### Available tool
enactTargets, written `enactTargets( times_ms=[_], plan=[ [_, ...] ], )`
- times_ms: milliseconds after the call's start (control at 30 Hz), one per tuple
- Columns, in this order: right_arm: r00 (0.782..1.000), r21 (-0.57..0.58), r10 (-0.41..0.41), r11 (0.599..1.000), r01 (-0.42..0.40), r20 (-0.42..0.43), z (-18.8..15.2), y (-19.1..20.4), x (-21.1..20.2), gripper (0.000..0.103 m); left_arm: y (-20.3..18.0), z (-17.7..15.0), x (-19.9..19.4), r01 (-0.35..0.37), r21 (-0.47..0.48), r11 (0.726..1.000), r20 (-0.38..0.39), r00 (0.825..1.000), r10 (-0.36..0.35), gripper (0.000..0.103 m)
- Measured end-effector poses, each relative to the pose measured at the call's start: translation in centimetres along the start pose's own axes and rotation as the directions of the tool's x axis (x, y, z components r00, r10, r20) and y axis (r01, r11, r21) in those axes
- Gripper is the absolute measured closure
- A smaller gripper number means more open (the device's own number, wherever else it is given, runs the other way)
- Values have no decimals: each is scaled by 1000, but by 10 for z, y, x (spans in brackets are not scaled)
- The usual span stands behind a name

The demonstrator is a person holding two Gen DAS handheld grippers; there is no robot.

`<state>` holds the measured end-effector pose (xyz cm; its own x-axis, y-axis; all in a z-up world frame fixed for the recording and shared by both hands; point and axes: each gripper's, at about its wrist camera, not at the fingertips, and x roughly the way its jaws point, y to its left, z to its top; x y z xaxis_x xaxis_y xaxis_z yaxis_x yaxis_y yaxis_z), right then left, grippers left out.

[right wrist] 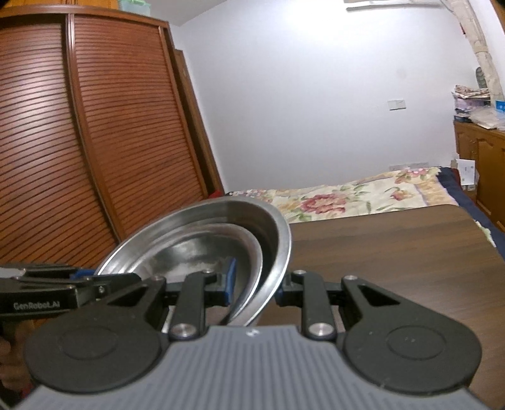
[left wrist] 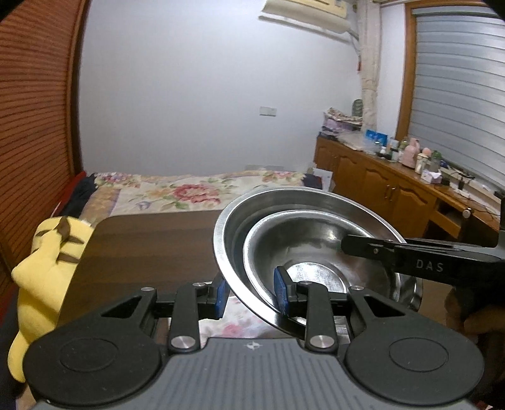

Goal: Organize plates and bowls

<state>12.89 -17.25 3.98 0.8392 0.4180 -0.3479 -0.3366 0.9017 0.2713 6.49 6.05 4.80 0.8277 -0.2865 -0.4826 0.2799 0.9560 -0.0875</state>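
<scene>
Left claw [left wrist: 252, 293] clenched on rims of nested steel bowls: blue pad [left wrist: 282, 291] inside the small bowl [left wrist: 315, 252], other pad outside the big bowl [left wrist: 240, 214]. Bowls tilted and lifted; the underside cannot be seen, so contact with the table can't be told. Small bowl sits inside big bowl, shifted toward its right side in the left view.

Right claw [right wrist: 255, 284] also grasping both rims from the opposite side: left pad inside the small bowl [right wrist: 189, 255], right finger outside the big bowl [right wrist: 277, 239]. In the left view the right claw's black arm, marked DAS, reaches in across the bowls from the right. A hand [left wrist: 473, 315] shows dimly under it.

Beyond the claws: dark wood-grain table [left wrist: 142, 249], bare surface ahead of and left of the left claw; in the right view table [right wrist: 394, 252] runs ahead and right of the right claw.

Left of left claw, off the table edge: yellow plush [left wrist: 41, 268].

Past the table: bed [left wrist: 189, 189] with floral quilt. Far left: slatted brown wardrobe [right wrist: 94, 142]. Far right: wooden cabinet [left wrist: 378, 179] cluttered with bottles and boxes, folded cloth stacked at its far end. Grey blind [left wrist: 457, 94] above it. White wall [left wrist: 205, 94] behind, air conditioner [left wrist: 306, 12] up top.
</scene>
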Motion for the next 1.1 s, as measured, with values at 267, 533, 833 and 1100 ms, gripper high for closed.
enactTargets(
  times_ms=[267, 533, 833, 1100],
  plan=[
    [998, -37, 18, 999, -20, -65, -12, 21, 21, 77, 24, -15, 6, -40, -40, 998, -38, 999, 39, 71],
    [993, -57, 17, 998, -24, -117, -23, 33, 33, 77, 40, -31, 14, -63, -76, 995, -71, 996, 58, 71],
    [989, -65, 7, 998, -17, -147, -29, 36, 39, 77, 41, -41, 23, -75, -87, 993, -100, 993, 66, 71],
    [986, -73, 20, 997, -32, -163, -32, 37, 45, 76, 40, -44, 25, -100, -64, 993, -92, 991, 94, 71]
  ],
)
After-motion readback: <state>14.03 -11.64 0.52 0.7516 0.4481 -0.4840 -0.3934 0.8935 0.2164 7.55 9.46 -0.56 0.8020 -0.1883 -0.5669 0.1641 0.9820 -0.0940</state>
